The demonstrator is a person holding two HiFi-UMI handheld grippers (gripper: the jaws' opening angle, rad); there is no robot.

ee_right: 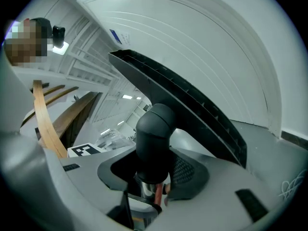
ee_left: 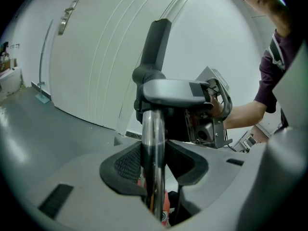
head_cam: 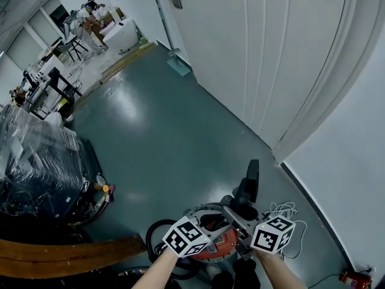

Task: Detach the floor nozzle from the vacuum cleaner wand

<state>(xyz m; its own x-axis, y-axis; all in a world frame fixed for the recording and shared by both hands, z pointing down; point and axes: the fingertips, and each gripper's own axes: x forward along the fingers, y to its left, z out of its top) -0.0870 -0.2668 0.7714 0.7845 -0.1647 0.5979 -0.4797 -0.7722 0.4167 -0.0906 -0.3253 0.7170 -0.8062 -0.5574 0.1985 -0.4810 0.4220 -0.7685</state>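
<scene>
On the green floor (head_cam: 168,131) beside the white wall (head_cam: 352,173), a red vacuum cleaner (head_cam: 216,242) is gripped at two points.
It sits at the floor's near edge. The black floor nozzle (head_cam: 249,185) rises above it, its neck pinched by the right hand-held gripper (ee_right: 153,174), while the left hand-held gripper (ee_left: 154,177) clamps the chrome wand (ee_left: 153,143).
</scene>
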